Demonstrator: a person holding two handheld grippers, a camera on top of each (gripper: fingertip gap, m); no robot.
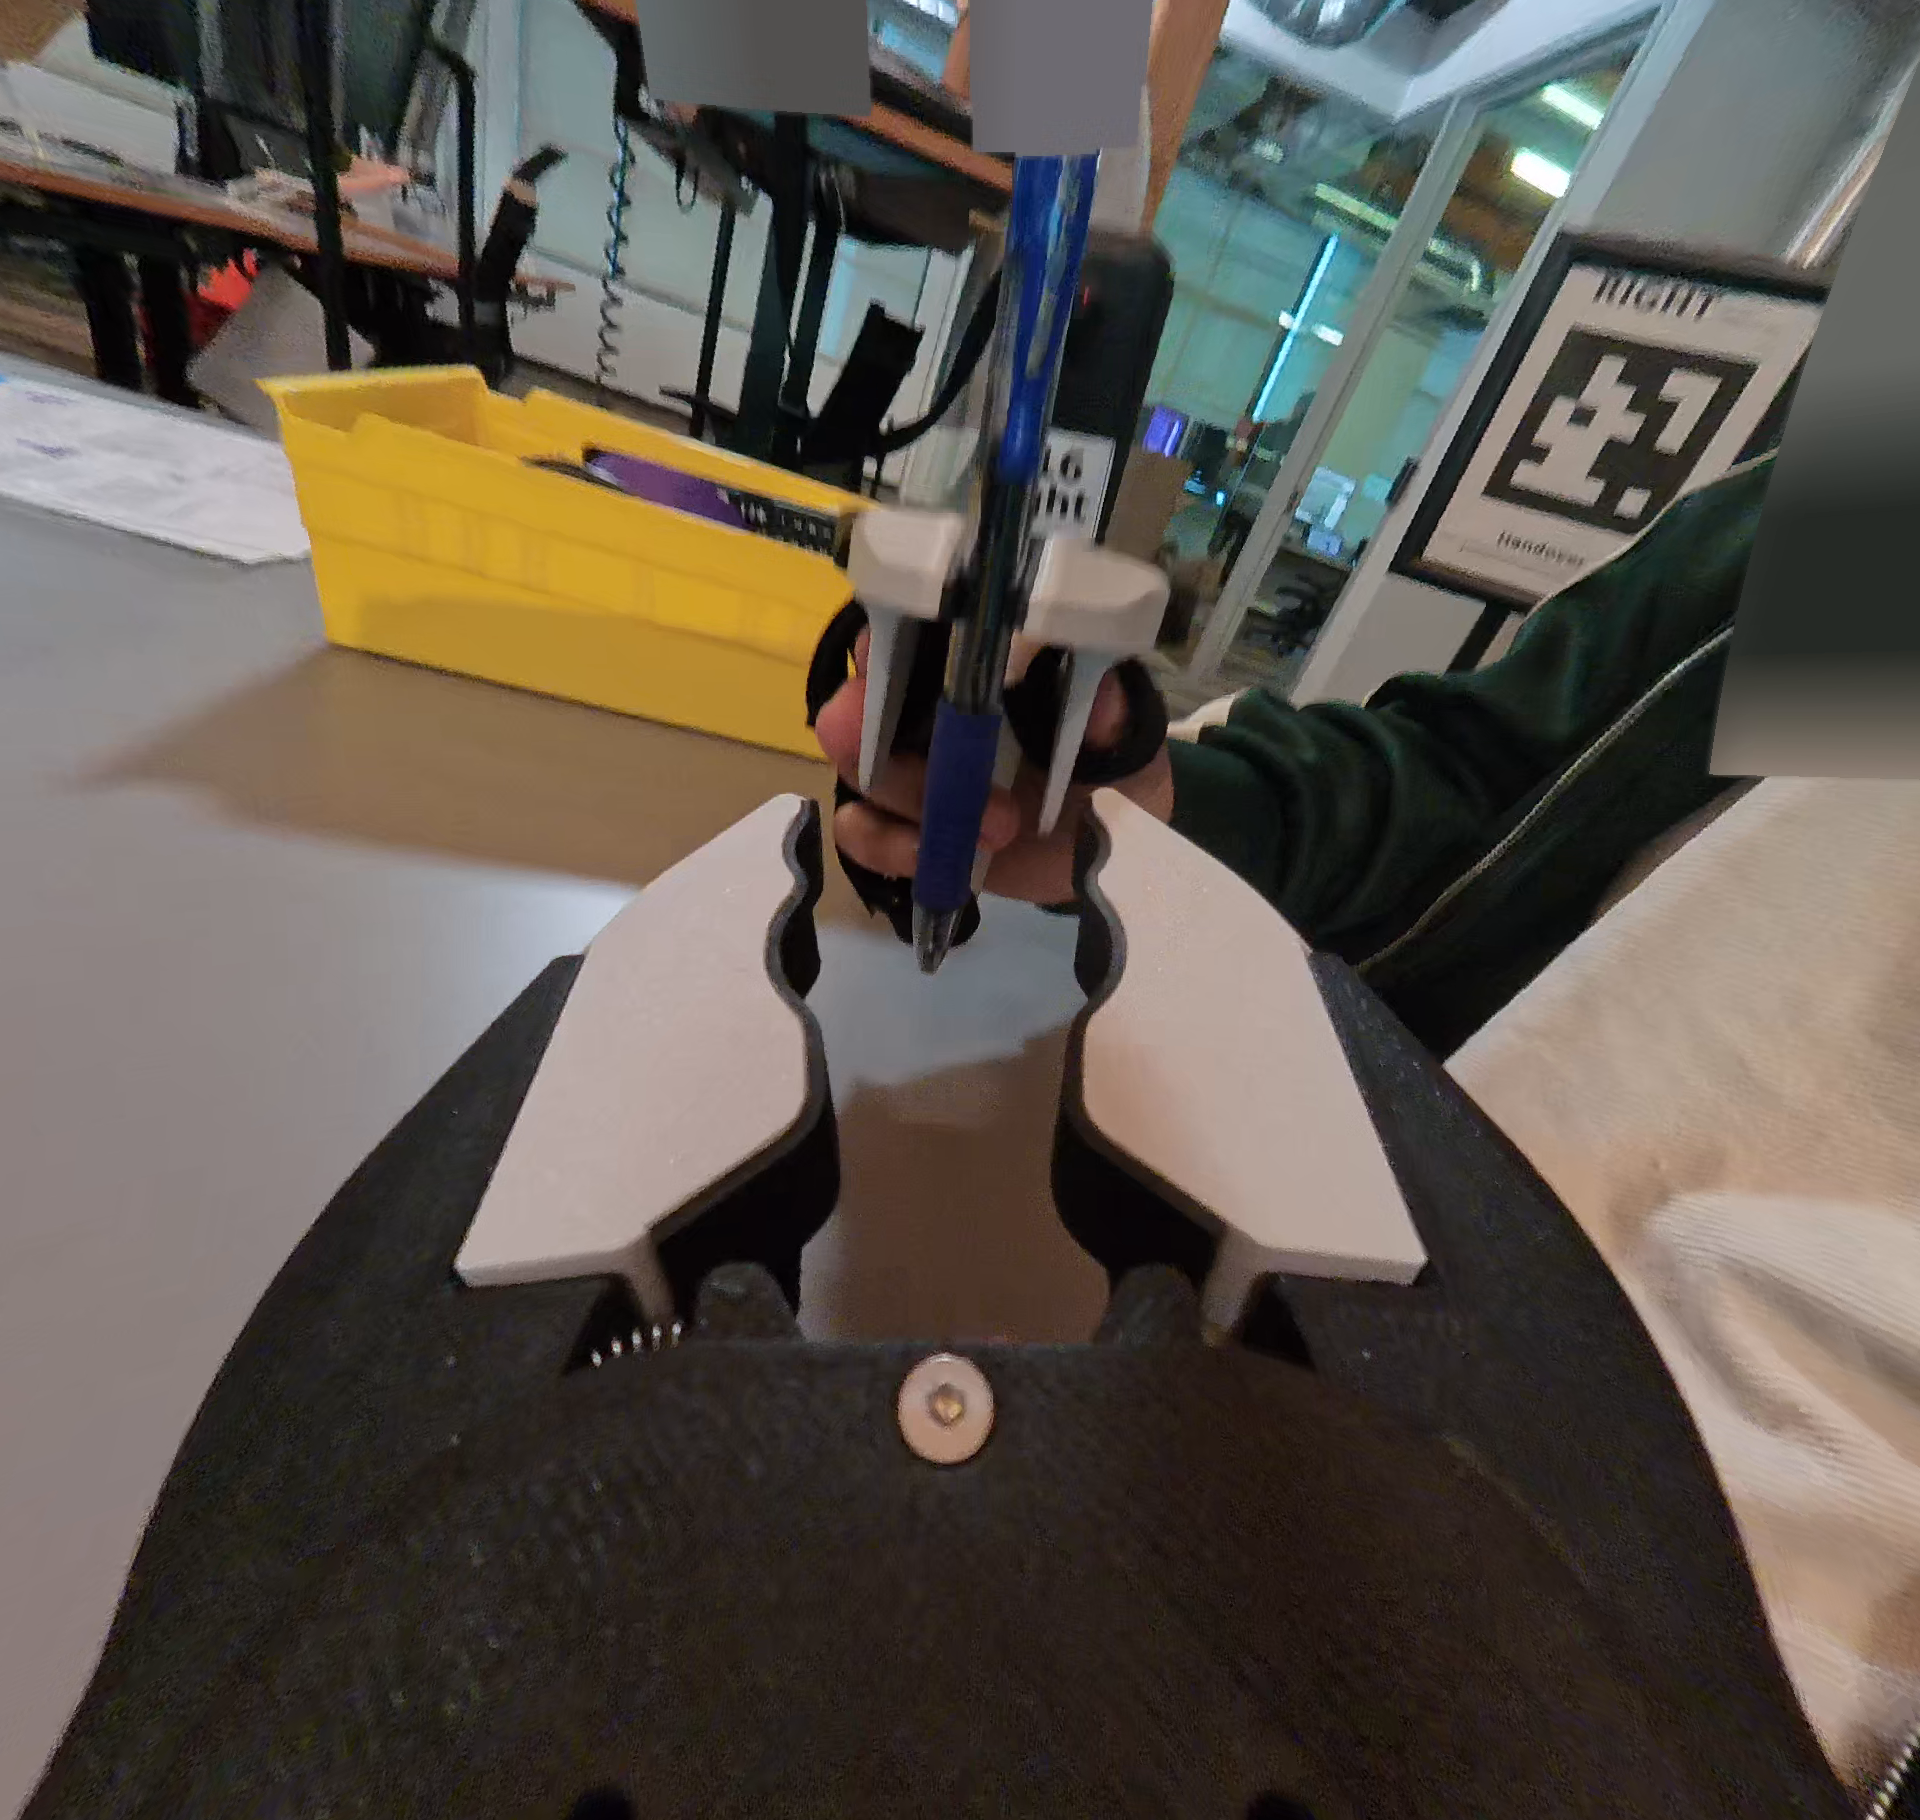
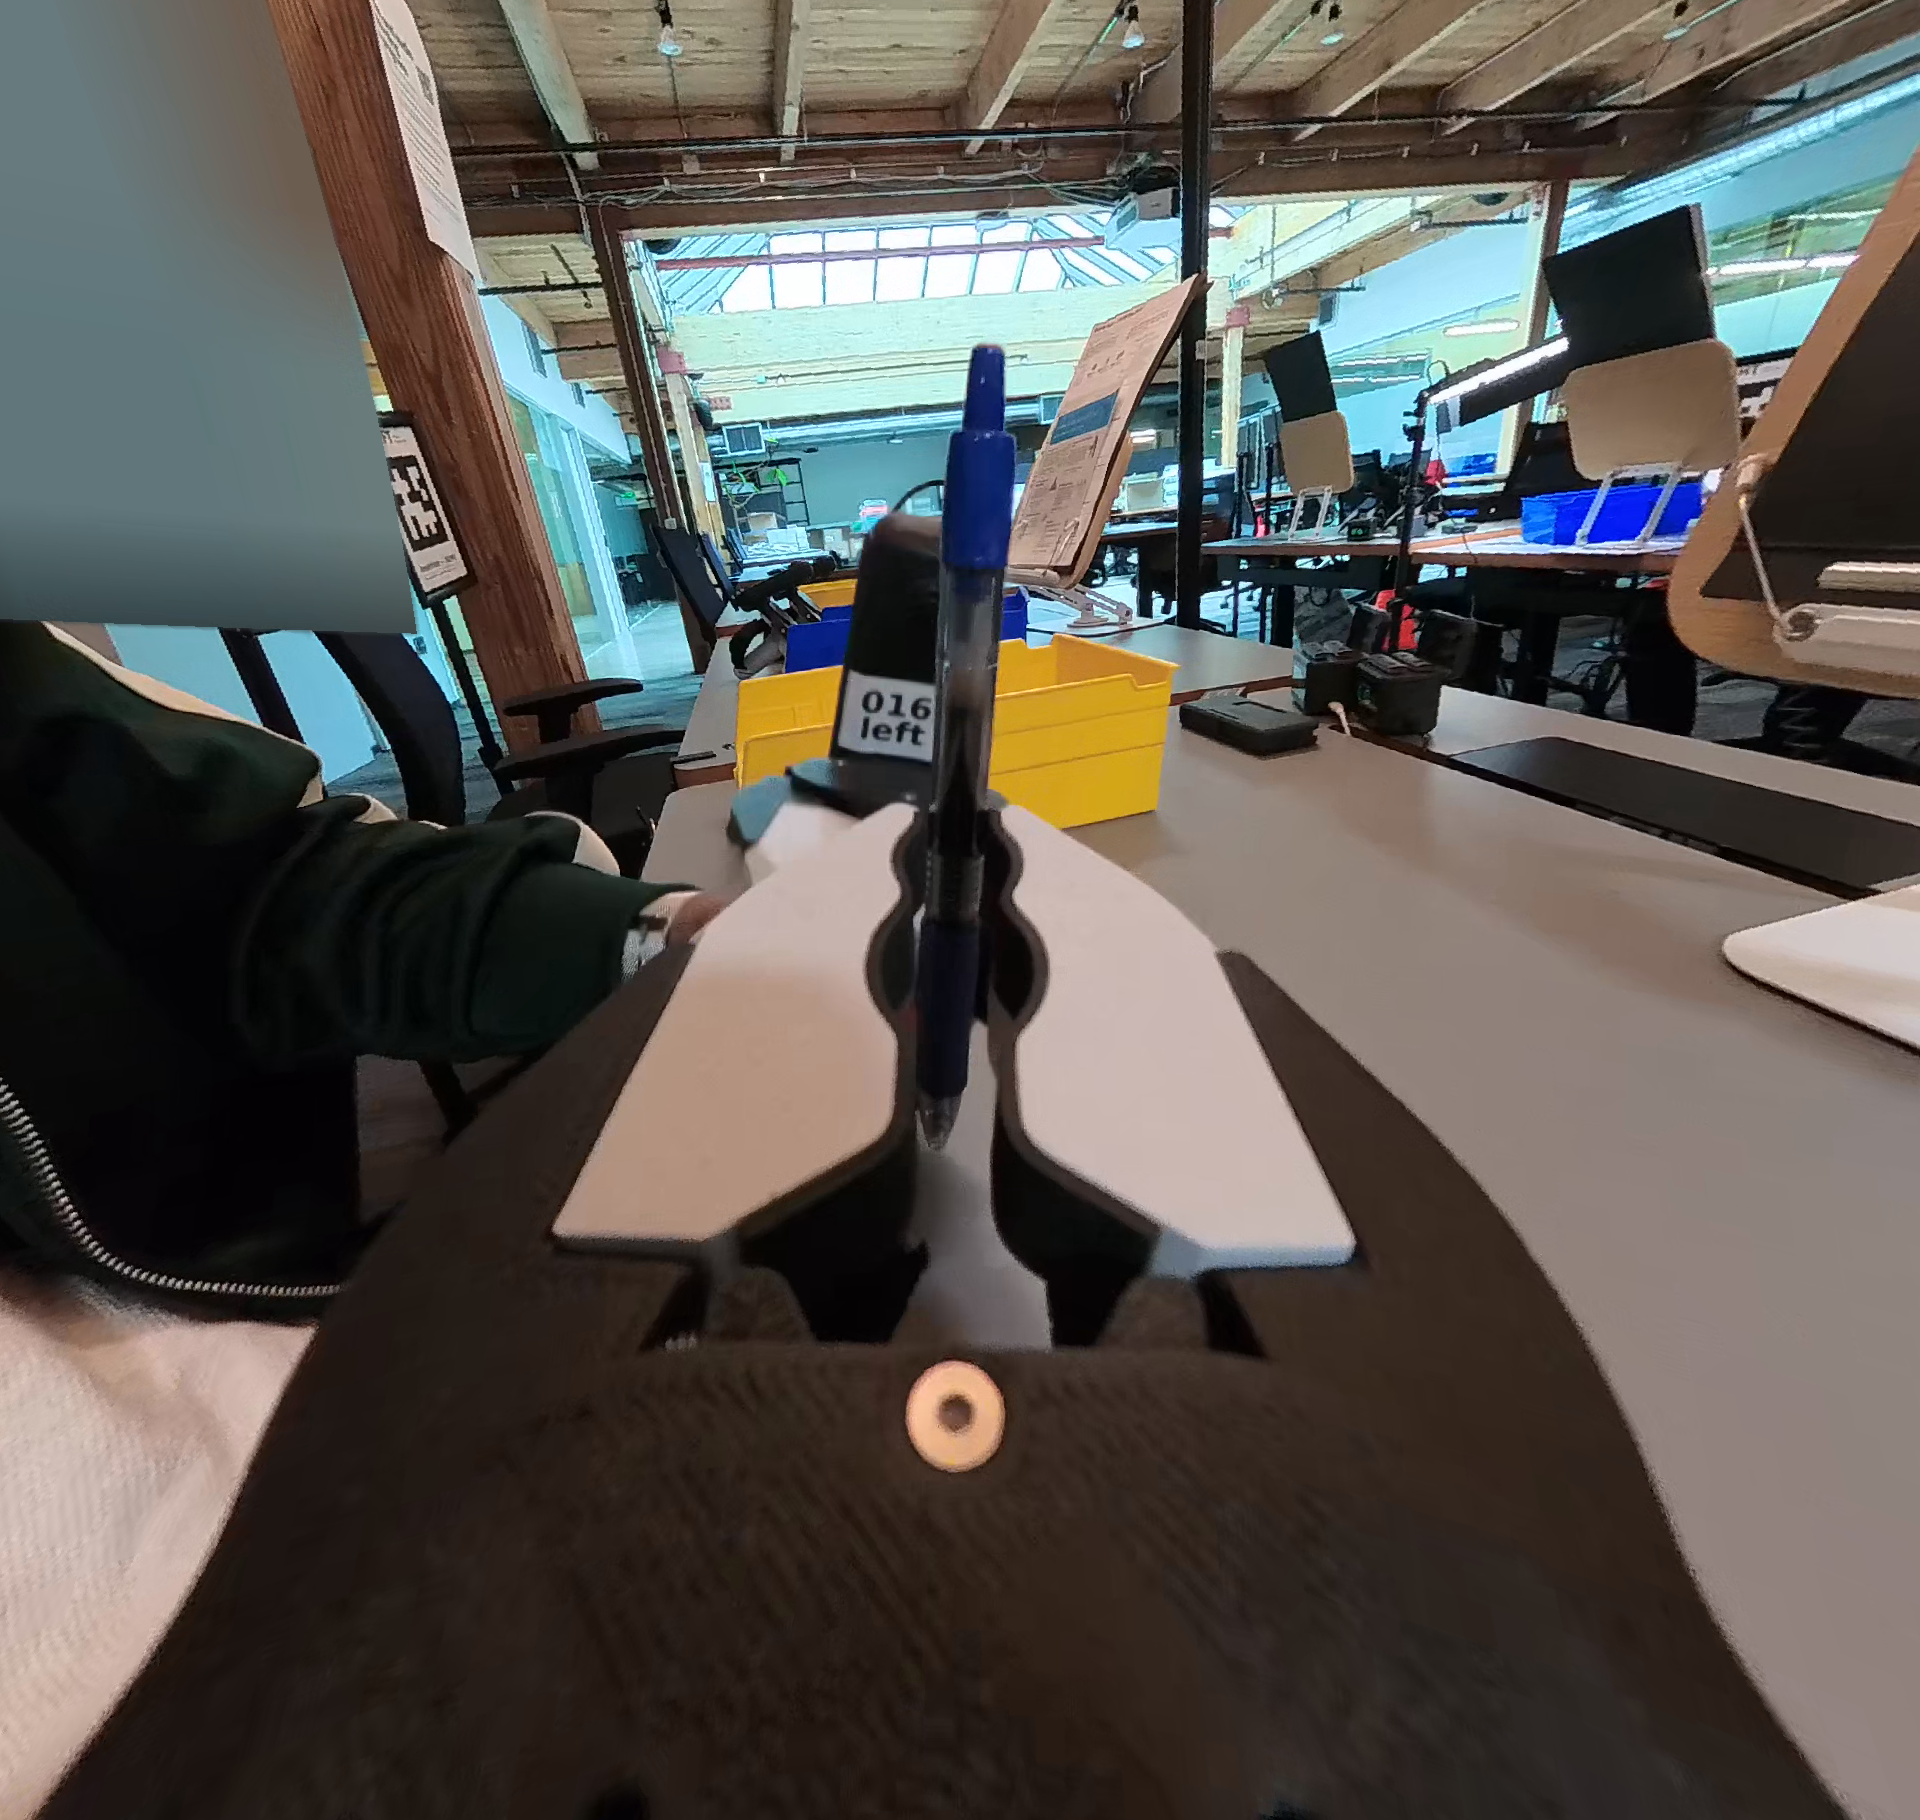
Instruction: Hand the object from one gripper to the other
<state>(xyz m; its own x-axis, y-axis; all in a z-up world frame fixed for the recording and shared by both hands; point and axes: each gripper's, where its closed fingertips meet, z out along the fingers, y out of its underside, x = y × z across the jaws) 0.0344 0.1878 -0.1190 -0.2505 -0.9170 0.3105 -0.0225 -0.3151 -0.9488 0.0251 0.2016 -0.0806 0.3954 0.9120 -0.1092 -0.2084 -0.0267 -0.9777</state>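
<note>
The right gripper [image 2: 951, 923] is clamped on the upright blue pen [image 2: 961, 731] mid-barrel while the left gripper [image 1: 945, 897], its 2 fingers apart, waits just below its tip; light, stiff and probably slick, it is best taken at the rubber grip [image 1: 956, 804] above the grey table [image 1: 208, 939].
</note>
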